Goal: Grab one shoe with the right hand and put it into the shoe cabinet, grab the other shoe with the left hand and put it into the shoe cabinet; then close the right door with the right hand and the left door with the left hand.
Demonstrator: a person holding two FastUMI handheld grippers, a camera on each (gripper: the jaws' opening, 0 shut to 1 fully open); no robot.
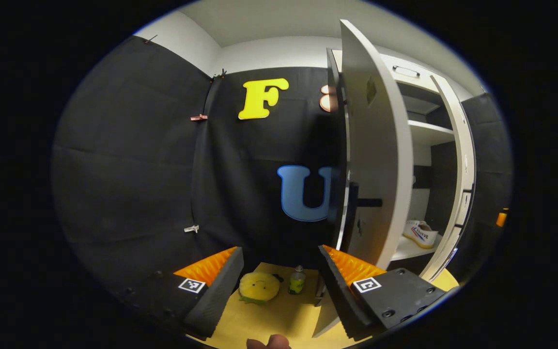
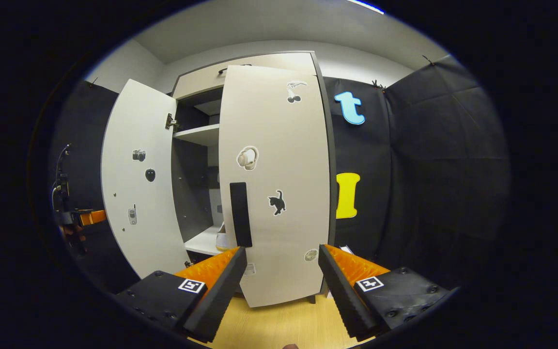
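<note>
Shoe cabinet (image 2: 259,63) stands against the far wall, and its two doors differ. Seen from the right gripper view, the left door (image 2: 136,184) on the left swings wide open, while the right door (image 2: 279,184) is nearly closed, a black handle (image 2: 240,214) on its face. Between them the shelves show, with part of a shoe on the low shelf. From the left gripper view, a white shoe (image 1: 422,233) sits on that low shelf (image 1: 407,249) inside. The left gripper (image 1: 281,271) is spread wide with nothing between its fingers, near the left door's edge; a yellow plush toy (image 1: 258,287) and a small bottle (image 1: 297,280) lie on the floor. The right gripper (image 2: 283,271) is likewise spread wide, holding nothing, just before the right door.
</note>
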